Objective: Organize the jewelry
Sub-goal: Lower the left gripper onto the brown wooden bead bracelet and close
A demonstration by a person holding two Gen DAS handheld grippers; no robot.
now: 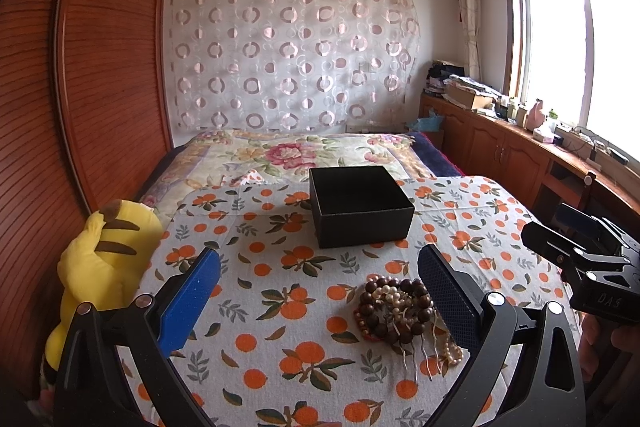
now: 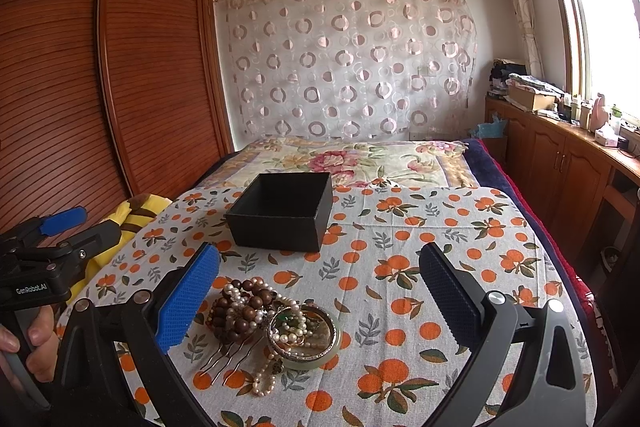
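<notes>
A pile of jewelry (image 2: pixel 272 323) lies on the orange-print cloth: brown bead bracelets, pearl strands, a green bangle (image 2: pixel 316 347) and a hair comb (image 2: pixel 228 359). It also shows in the left wrist view (image 1: pixel 400 315). An open, empty black box (image 1: pixel 360 207) stands behind it, and shows in the right wrist view (image 2: pixel 284 213). My left gripper (image 1: pixel 320 291) is open, the pile just inside its right finger. My right gripper (image 2: pixel 320 291) is open, the pile near its left finger. Both hover above the cloth.
A yellow plush toy (image 1: pixel 100 267) lies at the cloth's left edge beside a wooden wardrobe (image 1: pixel 80 67). A flowered bedspread (image 1: pixel 288 155) lies behind the box. Wooden cabinets (image 2: pixel 560 167) with clutter run under the window on the right.
</notes>
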